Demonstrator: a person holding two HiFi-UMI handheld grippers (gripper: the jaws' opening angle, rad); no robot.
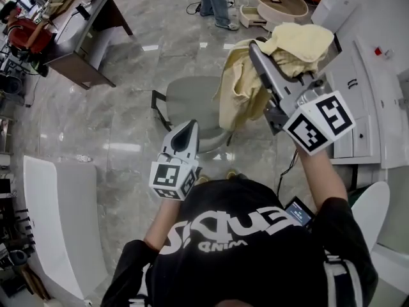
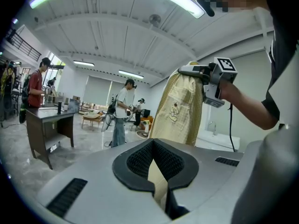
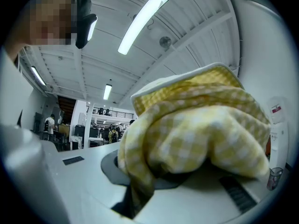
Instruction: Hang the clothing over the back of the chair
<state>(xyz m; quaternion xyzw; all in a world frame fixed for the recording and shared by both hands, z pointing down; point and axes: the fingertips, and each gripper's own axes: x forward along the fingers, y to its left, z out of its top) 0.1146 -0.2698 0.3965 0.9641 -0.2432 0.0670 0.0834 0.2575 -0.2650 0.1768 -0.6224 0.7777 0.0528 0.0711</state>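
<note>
At the far left a dark counter (image 1: pixel 89 34) is seen on the marble floor (image 1: pixel 121 130), well apart from the work. Nearer the middle, the left tool (image 1: pixel 190 126) is held low and pointed toward the grey chair (image 1: pixel 192 98), which stands just beyond it. This tool's jaws are brought together at the tips and nothing is gripped by them. A thin pale sliver is seen in the slit behind the tips, and what it is cannot be told.

To the right of the chair's seat the clothing (image 1: pixel 241 88), a pale yellow checked garment, is held up in the air. One part is let hang down beside the chair's right edge, and the rest is bunched over the top of the right tool (image 1: pixel 261 55). Whether the hanging hem touches the chair cannot be told. In the left gripper view a small printed figure is shown on the hanging front.

The right tool's jaws are closed on the cloth: a fold is pinched between them and more is heaped over them. Its marker cube (image 1: pixel 319 121) is seen at the rear, above the person's right forearm. Furthest right a white cabinet (image 1: pixel 361 88) is seen.
</note>
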